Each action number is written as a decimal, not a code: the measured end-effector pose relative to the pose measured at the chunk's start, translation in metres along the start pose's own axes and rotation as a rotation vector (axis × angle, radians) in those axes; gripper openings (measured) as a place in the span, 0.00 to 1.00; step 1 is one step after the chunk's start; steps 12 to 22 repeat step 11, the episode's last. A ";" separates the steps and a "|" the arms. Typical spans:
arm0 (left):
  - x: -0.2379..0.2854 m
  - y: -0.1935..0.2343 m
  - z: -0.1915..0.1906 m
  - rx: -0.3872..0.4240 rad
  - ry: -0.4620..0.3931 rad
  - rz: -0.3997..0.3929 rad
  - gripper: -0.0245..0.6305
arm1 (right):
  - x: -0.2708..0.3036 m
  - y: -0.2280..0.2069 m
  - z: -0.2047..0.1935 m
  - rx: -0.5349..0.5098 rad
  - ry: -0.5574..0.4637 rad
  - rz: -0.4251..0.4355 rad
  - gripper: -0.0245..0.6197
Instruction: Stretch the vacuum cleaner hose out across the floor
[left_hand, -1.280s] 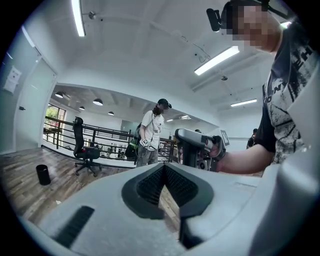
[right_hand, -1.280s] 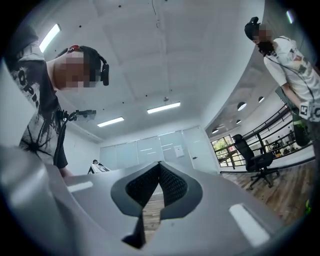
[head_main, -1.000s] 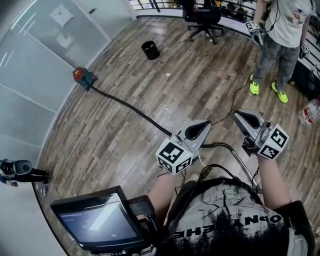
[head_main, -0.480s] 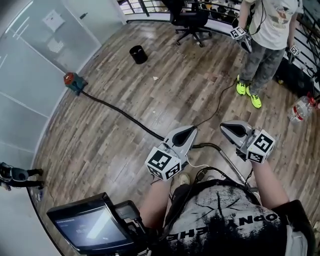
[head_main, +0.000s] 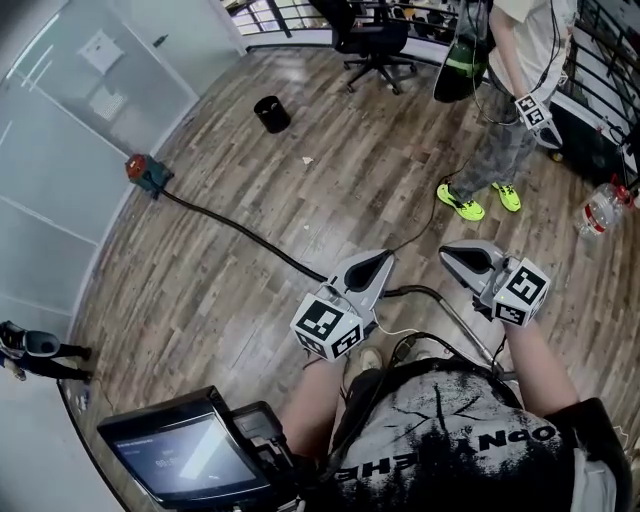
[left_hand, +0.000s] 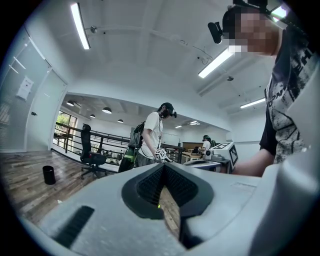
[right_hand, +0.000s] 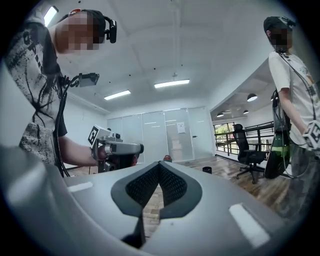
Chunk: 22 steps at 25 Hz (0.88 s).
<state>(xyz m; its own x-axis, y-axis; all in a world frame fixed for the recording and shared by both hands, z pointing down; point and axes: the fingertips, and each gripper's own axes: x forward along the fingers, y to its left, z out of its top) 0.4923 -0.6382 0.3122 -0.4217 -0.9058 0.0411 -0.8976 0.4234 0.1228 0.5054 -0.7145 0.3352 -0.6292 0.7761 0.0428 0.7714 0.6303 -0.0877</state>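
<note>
The hose (head_main: 240, 232) lies on the wood floor (head_main: 200, 290) in a long black diagonal. Its far end is at a red and teal unit (head_main: 147, 171) beside the glass wall (head_main: 60, 140), and its near end runs in under my left gripper (head_main: 368, 268). It shows again between the two grippers and bends into a metal tube (head_main: 472, 330) by my feet.

On the wall side of the hose the boards are open up to the glass. Beyond it I see a black bin (head_main: 271, 113) and an office chair (head_main: 372, 40) near the railing (head_main: 290, 12) at the floor's far edge. A second person (head_main: 500, 130) in bright shoes stands to the right, close to a thin cable (head_main: 432, 222) and a plastic bottle (head_main: 598, 213).

Both of my grippers are held level above the floor, side by side but apart, pointing away from me. The left gripper's jaws are pressed together with nothing between them. The right gripper (head_main: 470, 260) is closed the same way and also empty. Neither one touches the hose.
</note>
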 end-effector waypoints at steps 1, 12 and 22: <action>0.000 -0.001 -0.002 0.001 -0.001 -0.001 0.04 | -0.001 0.001 -0.002 0.000 -0.001 -0.001 0.05; -0.006 -0.006 0.015 0.000 0.000 -0.010 0.04 | 0.003 0.014 0.015 -0.024 0.018 0.003 0.05; -0.006 -0.006 0.015 0.000 0.000 -0.010 0.04 | 0.003 0.014 0.015 -0.024 0.018 0.003 0.05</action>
